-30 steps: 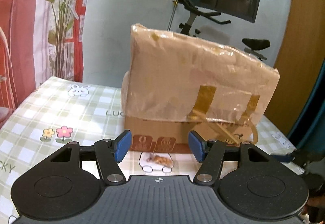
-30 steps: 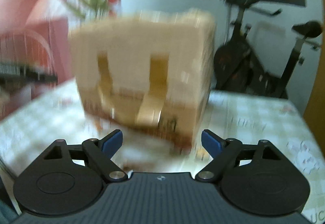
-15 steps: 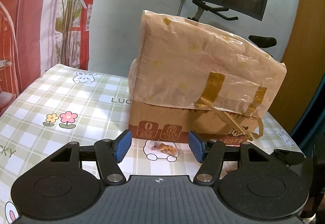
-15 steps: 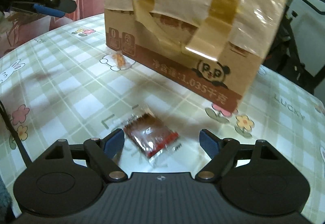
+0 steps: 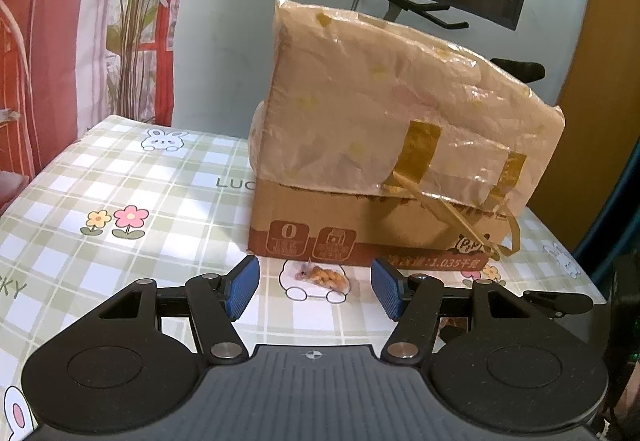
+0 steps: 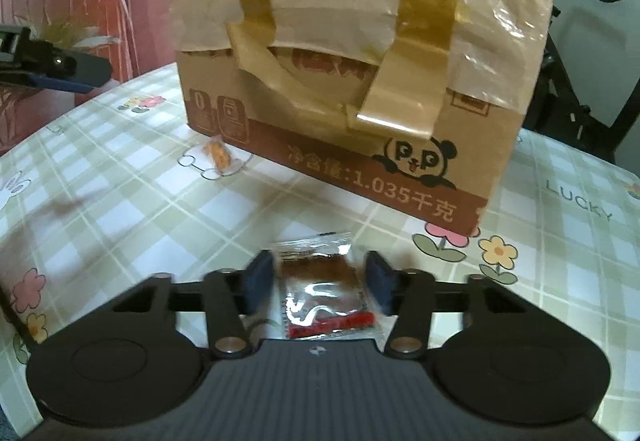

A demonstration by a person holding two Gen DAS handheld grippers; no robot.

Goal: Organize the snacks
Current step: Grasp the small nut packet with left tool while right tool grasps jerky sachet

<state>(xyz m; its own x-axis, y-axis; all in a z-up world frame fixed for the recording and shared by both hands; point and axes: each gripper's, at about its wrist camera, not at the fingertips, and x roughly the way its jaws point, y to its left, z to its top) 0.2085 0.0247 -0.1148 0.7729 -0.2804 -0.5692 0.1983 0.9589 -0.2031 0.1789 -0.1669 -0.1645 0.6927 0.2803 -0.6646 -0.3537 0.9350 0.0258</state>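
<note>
- Lying flat on the checked green-and-white tablecloth (image 6: 120, 209), the clear-wrapped brown snack packet with a red strip (image 6: 322, 291) sits between the blurred blue pads of the right gripper (image 6: 319, 285), jaws closing; contact hard to make out.
- Resting ahead of the left gripper (image 5: 314, 287), jaws open and empty: small clear packet of orange snack (image 5: 326, 277).
- Standing just beyond both: taped, plastic-covered brown cardboard box (image 6: 352, 145).
</note>
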